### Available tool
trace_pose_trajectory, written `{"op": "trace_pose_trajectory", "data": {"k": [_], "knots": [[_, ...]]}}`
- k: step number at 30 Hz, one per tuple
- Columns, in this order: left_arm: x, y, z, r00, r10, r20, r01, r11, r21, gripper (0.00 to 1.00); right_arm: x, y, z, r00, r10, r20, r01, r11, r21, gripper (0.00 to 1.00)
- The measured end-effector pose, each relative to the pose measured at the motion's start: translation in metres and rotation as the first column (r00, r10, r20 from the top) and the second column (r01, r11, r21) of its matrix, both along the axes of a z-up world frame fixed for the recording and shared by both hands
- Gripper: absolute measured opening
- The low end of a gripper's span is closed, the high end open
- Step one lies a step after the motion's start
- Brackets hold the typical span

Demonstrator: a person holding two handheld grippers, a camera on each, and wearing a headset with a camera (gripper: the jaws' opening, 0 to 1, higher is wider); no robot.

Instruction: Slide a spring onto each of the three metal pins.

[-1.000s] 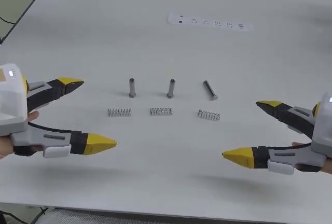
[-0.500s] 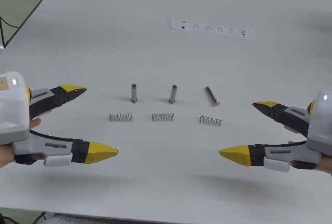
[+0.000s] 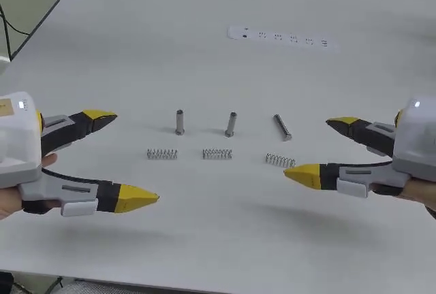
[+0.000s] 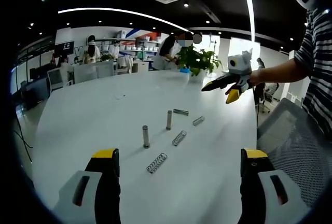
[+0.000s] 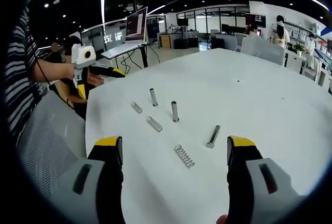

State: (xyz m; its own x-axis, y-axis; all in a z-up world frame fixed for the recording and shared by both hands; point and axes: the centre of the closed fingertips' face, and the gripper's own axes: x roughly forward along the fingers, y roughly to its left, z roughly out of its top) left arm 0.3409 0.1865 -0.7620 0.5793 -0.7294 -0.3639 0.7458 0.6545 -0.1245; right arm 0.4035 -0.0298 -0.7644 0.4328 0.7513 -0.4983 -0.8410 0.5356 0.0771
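**Metal bits all laid out, nothing slid on yet**

In your head view the three pins sit in a row mid-table. The left pin [image 3: 180,122] and the middle pin [image 3: 231,124] stand upright. The right pin [image 3: 282,127] is flat on its side, angled a bit.

On your side of each pin there's a spring lying flat: left spring [image 3: 162,154], middle spring [image 3: 216,154], right spring [image 3: 280,161]. Each spring is near its pin but not touching it, and all three pins are bare.

Your right gripper [image 3: 307,148] is the one closest to the action. Its jaws are spread wide with nothing between them. In the head view its nearer yellow tip looks just beside the right spring, though I can't tell if it actually touches. In your right gripper view, that spring lies ahead between the two jaws, with the tipped-over pin just to its right.

Your left gripper [image 3: 133,156] hangs out to the left of the row, well apart from the left pin and left spring. Its jaws are wide apart too, and it's holding nothing. In your left gripper view the whole row of pins and springs runs away from the jaws toward the right gripper on the far side.

Everything sits on a plain white table [image 3: 204,49]. A white power strip [image 3: 283,37] lies flat toward the far edge, well apart from the pins. Your striped sleeve [image 4: 316,42] pokes into the left gripper view, and there's a potted plant [image 4: 194,60] past the end of the table.
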Motion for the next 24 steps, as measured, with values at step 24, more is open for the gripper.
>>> {"op": "trace_pose_trajectory", "data": {"k": [24], "knots": [[0.0, -0.002, -0.004, 1.0, -0.002, -0.008, 0.002, 1.0, 0.0, 0.96, 0.048, 0.002, -0.023, 0.993, -0.082, -0.085, 0.073, 0.992, -0.1, 0.54]]}}
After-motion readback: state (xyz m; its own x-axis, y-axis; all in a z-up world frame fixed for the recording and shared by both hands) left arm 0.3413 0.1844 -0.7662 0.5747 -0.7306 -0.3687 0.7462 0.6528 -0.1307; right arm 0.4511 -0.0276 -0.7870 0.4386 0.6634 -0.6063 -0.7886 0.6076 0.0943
